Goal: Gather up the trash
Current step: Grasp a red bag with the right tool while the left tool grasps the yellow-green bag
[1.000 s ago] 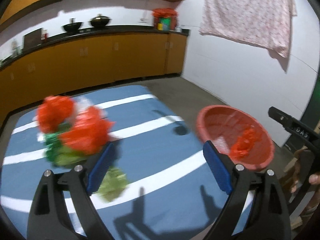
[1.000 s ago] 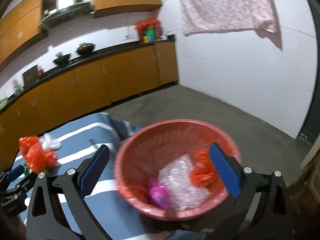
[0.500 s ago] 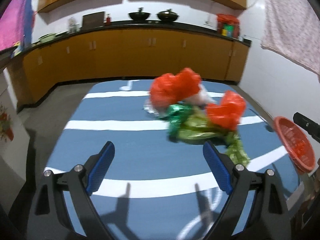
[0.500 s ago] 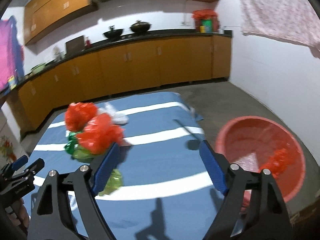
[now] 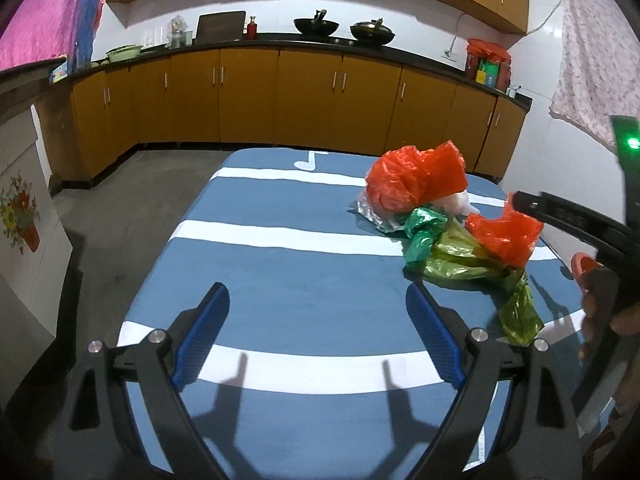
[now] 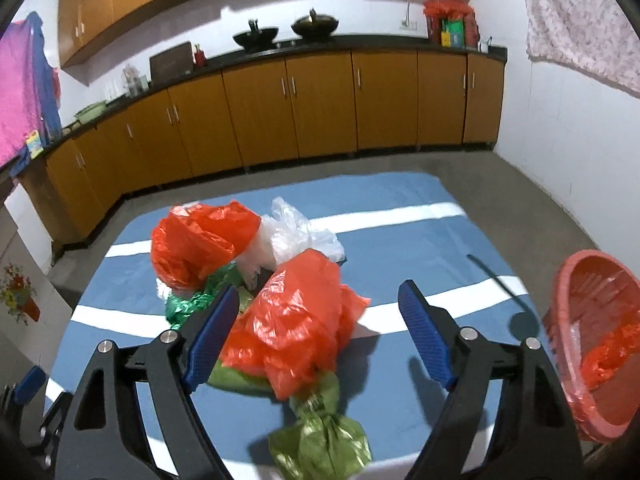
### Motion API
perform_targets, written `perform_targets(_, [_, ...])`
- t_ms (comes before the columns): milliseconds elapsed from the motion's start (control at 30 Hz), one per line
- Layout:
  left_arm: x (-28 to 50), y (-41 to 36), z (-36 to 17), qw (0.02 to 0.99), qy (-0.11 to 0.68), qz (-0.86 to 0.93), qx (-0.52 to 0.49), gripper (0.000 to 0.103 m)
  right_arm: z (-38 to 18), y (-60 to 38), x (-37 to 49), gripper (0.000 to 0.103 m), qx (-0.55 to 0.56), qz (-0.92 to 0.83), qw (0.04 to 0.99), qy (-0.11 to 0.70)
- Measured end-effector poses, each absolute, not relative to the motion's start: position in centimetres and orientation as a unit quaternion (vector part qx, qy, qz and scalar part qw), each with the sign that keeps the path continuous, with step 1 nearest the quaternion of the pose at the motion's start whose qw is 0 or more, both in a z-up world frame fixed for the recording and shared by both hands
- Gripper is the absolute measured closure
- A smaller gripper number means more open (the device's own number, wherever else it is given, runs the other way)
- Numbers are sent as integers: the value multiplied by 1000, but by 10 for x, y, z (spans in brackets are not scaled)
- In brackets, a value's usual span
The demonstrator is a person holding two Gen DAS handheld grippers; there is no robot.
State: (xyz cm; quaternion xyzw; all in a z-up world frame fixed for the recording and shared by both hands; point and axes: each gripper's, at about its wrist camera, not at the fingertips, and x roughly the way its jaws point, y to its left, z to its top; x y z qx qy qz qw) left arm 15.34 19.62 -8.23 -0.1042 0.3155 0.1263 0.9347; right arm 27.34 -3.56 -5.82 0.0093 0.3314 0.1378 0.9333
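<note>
The right gripper (image 6: 316, 332) has swung from the red tub (image 6: 592, 344) to the orange bag (image 6: 296, 320), its empty jaws closing around it.

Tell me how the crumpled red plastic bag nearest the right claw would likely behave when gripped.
The crumpled red plastic bag is thin, creased film, so it would probably collapse and hang limp rather than hold shape. It looks puffed up and likely light. It overlaps the olive-green plastic bag, which might drag along. The right claw is closing, pads not yet pressing it.
</note>
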Motion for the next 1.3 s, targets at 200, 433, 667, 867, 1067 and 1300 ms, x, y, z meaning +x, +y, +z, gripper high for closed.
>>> perform_targets(200, [160,196,-88,933,321,117,-112,15,-76,-33,272,67,-11,157,917,367])
perform_targets(433, [172,177,-90,935,325,84,-111,15,-65,-54,249,82,-7,168,927,335])
perform_targets(667, [189,144,-84,938,326,41,-109,15,-37,-89,235,82,41,166,940,294])
perform_targets(867, [212,101,-80,937,334,-11,-104,15,-34,-128,226,82,32,123,952,278])
perform_targets(1067, [240,51,-85,930,354,-48,-89,15,-45,-177,220,82,31,70,953,292])
perform_targets(1300, [272,14,-109,912,404,-34,-63,26,-49,-207,216,82,37,42,953,297])
